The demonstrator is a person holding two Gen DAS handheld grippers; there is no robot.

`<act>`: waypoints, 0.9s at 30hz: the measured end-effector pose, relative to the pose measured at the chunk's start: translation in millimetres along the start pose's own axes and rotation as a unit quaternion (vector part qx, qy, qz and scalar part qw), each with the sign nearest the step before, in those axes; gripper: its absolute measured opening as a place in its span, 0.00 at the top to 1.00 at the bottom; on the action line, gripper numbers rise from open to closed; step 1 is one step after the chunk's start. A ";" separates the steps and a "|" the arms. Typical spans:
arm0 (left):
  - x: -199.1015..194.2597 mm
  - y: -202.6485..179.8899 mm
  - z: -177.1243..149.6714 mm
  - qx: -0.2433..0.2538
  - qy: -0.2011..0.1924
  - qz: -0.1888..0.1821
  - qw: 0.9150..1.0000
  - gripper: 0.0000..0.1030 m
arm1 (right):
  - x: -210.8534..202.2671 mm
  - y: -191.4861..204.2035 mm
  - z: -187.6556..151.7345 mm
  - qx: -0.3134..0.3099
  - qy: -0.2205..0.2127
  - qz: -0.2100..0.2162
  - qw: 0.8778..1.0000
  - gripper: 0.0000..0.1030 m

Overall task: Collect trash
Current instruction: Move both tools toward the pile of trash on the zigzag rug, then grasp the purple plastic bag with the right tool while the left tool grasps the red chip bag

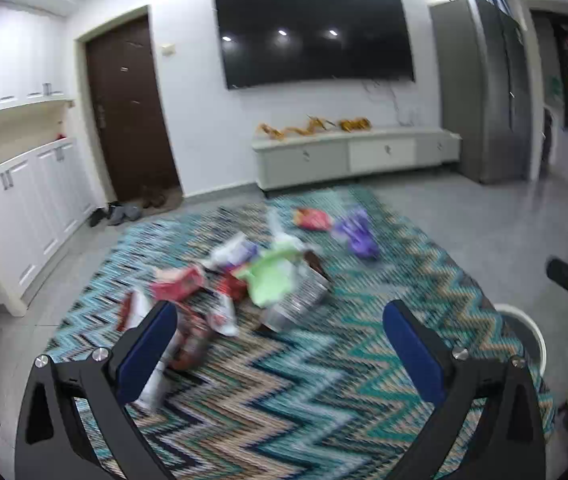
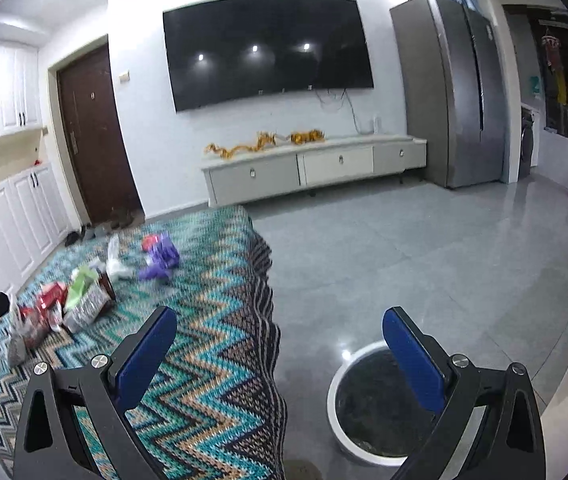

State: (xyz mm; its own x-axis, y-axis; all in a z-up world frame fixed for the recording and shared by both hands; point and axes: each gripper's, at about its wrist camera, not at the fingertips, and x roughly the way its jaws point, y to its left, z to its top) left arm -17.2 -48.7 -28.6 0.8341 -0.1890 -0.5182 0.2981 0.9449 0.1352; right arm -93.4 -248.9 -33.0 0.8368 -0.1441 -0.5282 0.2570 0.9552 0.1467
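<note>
A zigzag-patterned rug [image 1: 323, 392] covers the near floor, its right edge rumpled into folds beside the grey tiles [image 2: 423, 272]. On the tiles at near right stands a round white trash bin [image 2: 333, 396] with a dark liner, just off the rug's edge. The trash lies in a loose pile [image 1: 244, 288] in the middle of the rug: a green-and-silver bag [image 1: 284, 292], red packets [image 1: 180, 282] and white wrappers, with a purple wrapper [image 1: 357, 236] and an orange-red packet [image 1: 311, 218] a little farther off.

The left gripper [image 1: 280, 344] hangs above the rug near the pile, its jaws spread wide with nothing between them. The right gripper [image 2: 280, 346] is likewise wide apart and empty, hovering over the rug edge and the bin.

The wrappers look thin and slippery, so a pinch could slide off or take only a corner. Pieces overlap, so lifting one may drag others. The fingers might catch the rug's weave. The left view is blurred, which suggests fast motion, and that makes a missed grasp likelier.
</note>
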 end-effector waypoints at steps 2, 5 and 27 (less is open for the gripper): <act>4.0 -13.4 -7.8 0.015 0.013 -0.017 1.000 0.00 | 6.1 0.0 -2.6 -0.001 0.008 0.000 1.000 0.00; 5.7 -33.0 -18.0 0.041 0.021 -0.041 0.998 0.00 | 12.3 0.4 -3.6 -0.006 0.012 -0.002 1.000 0.00; 86.4 79.1 16.1 -0.060 0.101 -0.023 0.993 0.40 | 85.7 54.8 33.3 -0.059 0.065 0.073 0.993 0.01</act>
State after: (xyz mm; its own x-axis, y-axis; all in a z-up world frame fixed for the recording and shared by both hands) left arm 86.0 5.4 -49.1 0.7072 -0.1876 -0.6817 0.2667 0.9637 0.0115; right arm 8.5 -217.5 -42.4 0.7891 0.0250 -0.6138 0.0736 0.9881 0.1349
